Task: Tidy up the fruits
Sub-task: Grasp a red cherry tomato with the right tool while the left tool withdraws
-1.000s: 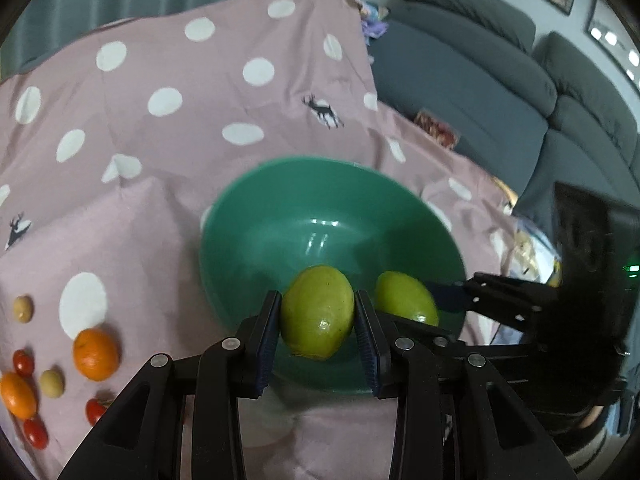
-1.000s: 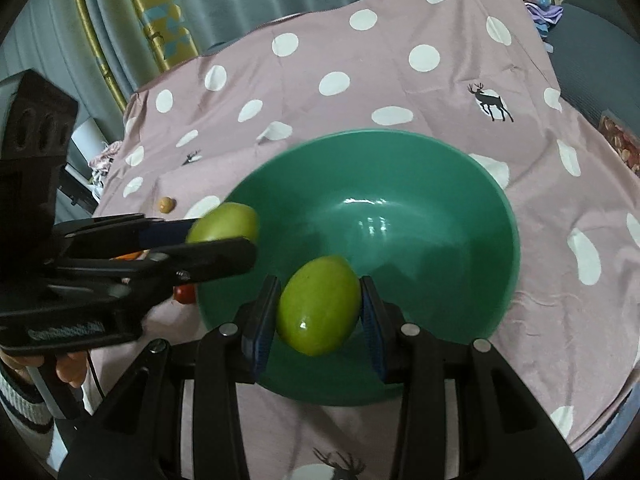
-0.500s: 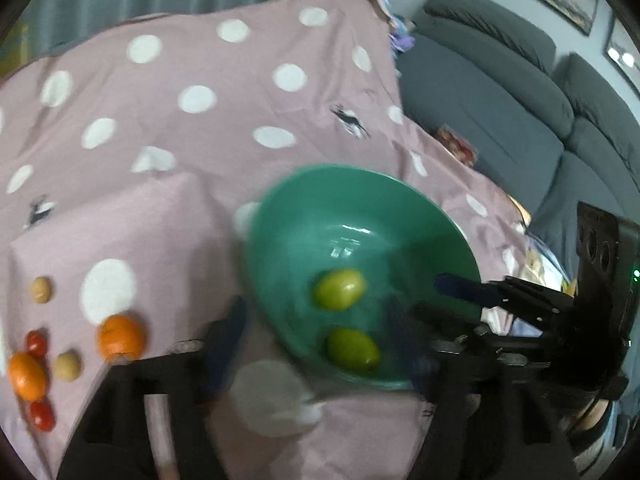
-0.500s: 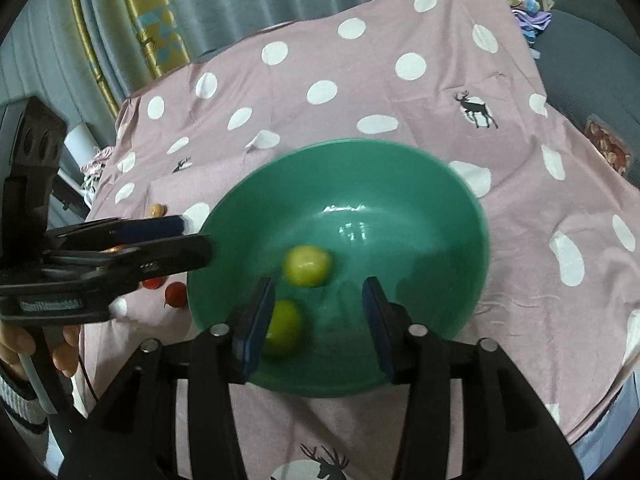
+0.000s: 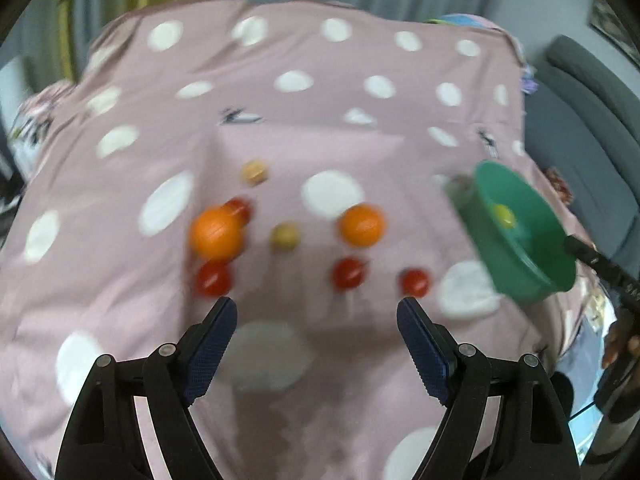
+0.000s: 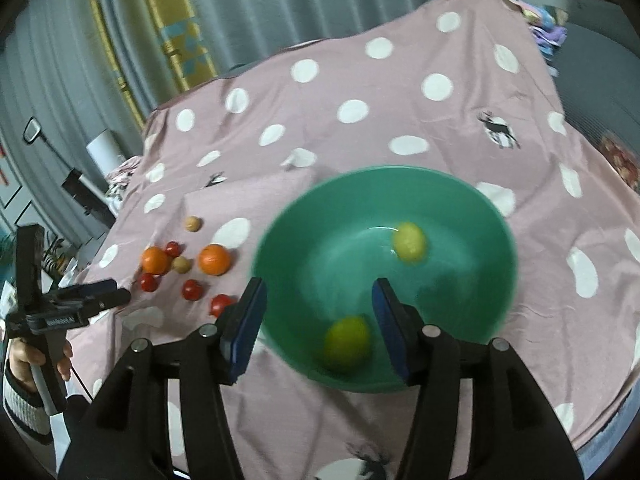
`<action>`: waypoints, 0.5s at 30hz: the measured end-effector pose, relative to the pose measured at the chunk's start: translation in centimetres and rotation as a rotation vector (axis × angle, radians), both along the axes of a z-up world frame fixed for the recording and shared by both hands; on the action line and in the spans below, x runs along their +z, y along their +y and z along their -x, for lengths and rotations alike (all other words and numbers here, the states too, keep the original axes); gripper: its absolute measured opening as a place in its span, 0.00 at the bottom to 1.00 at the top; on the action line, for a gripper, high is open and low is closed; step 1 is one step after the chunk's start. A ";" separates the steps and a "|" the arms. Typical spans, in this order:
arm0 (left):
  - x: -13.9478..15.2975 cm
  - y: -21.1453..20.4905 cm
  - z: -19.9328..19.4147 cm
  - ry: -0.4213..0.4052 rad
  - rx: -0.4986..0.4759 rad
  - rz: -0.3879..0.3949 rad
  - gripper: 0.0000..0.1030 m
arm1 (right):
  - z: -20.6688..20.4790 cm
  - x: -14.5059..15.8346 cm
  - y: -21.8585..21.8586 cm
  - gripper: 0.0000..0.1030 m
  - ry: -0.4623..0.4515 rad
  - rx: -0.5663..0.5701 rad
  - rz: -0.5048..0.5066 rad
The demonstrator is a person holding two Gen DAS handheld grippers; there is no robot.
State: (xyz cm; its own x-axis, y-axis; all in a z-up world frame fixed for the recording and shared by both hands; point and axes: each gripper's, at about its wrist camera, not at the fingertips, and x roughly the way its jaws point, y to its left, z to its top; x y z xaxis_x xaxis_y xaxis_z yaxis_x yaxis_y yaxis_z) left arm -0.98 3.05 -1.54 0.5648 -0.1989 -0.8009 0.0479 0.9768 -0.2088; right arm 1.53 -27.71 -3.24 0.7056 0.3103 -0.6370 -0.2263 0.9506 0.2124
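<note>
Dotted pink cloth (image 6: 360, 92); blurred yellow-green fruits (image 6: 347, 343) in bowl (image 6: 460, 196).

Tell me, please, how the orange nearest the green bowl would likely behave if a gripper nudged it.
The orange looks round and smooth, so it would probably roll. It lies free on soft pink cloth, which may slow it. Nearby cherry tomatoes could get bumped.

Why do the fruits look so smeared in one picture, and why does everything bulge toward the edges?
Left wrist view: motion blur smears the oranges, red tomatoes and polka-dot cloth, while the left gripper stays sharp. Right wrist view: sharper overall, though the green bowl and green fruit look soft. Both views: fisheye lenses bend the scene, with dark corners.
</note>
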 end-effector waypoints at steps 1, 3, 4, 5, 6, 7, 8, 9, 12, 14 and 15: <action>-0.3 0.7 0.6 0.009 0.014 0.005 0.80 | 0.0 0.1 0.3 0.54 -0.002 0.009 -0.001; -0.7 1.8 1.5 0.021 0.039 0.014 0.80 | 0.3 0.3 1.6 0.54 -0.005 0.051 -0.007; -0.8 2.2 1.9 0.025 0.045 0.018 0.80 | 0.4 0.4 2.2 0.54 -0.004 0.069 -0.006; -0.9 2.4 2.2 0.029 0.048 0.024 0.80 | 0.5 0.4 2.8 0.54 -0.001 0.091 -0.005; -1.0 2.7 2.5 0.032 0.052 0.031 0.80 | 0.6 0.3 3.6 0.55 0.008 0.121 -0.007; -1.0 2.9 2.8 0.031 0.056 0.038 0.80 | 0.7 0.1 4.3 0.55 0.018 0.150 -0.014; -1.0 3.0 3.0 0.030 0.057 0.044 0.80 | 0.7 0.0 4.8 0.55 0.028 0.175 -0.023; -1.1 3.1 3.1 0.028 0.056 0.053 0.80 | 0.8 -0.2 5.4 0.55 0.039 0.200 -0.033; -1.2 3.0 3.3 0.025 0.041 0.069 0.80 | 1.0 -1.0 7.6 0.55 0.067 0.266 -0.025; -1.2 2.7 3.3 0.023 0.023 0.076 0.80 | 1.1 -1.7 9.1 0.55 0.087 0.298 -0.006; -1.3 2.5 3.2 0.024 0.020 0.077 0.80 | 1.0 -2.1 9.7 0.55 0.098 0.308 0.003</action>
State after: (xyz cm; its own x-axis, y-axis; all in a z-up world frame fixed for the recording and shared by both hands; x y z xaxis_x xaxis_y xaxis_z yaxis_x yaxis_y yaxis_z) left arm -4.22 5.54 -2.79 0.5503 -0.2498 -0.7967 0.0231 0.9584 -0.2845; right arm 0.52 -18.05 -5.31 0.5142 0.4977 -0.6985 -0.4818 0.8414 0.2449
